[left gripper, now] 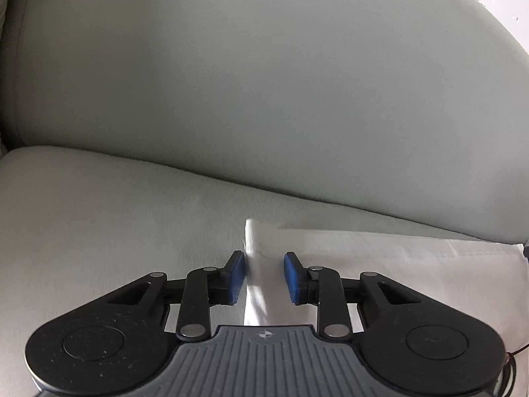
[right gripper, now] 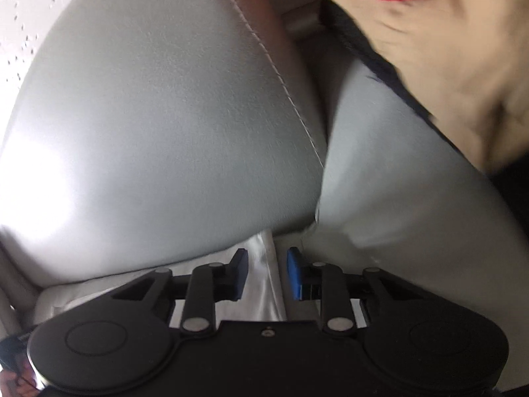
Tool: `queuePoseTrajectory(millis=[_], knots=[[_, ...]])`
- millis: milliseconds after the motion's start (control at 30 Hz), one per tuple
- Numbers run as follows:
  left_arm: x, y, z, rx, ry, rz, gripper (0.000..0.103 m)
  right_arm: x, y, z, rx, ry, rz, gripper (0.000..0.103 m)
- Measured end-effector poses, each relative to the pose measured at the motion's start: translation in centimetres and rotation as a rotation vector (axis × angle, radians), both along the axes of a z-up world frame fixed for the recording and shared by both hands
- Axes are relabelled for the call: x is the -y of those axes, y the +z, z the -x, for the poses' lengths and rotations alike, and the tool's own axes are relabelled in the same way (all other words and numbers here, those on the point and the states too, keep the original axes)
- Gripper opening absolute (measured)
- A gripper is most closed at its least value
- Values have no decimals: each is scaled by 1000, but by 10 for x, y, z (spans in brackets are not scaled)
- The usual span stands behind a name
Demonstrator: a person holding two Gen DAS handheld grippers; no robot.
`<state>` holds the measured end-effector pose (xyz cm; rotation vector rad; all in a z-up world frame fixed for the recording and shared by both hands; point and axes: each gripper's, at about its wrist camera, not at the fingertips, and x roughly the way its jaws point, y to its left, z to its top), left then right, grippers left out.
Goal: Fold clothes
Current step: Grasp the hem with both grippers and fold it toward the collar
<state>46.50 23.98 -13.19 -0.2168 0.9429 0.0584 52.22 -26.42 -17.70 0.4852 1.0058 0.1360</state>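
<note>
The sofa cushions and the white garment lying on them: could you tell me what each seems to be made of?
The sofa cushions look like grey leather or faux leather: smooth, with a glossy highlight and a stitched seam in the right wrist view. Which of the two cannot be told. The white garment looks like thin woven fabric, matte, with soft creases and a folded edge between the open left gripper.
</note>
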Motion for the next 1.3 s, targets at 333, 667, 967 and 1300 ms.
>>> queuePoseTrajectory(millis=[333,667,967,1300], knots=[[-8,4,6,36,6,-50,5,-16,-5,-1,19,71,83,9],[22,70,64,160,-2,-139,4,-24,54,77,177,20,84,4],[24,139,220,243,114,-43,4,-12,142,237,299,-8,42,4],[41,111,360,53,219,6,4,19,140,349,117,-108,-26,4]])
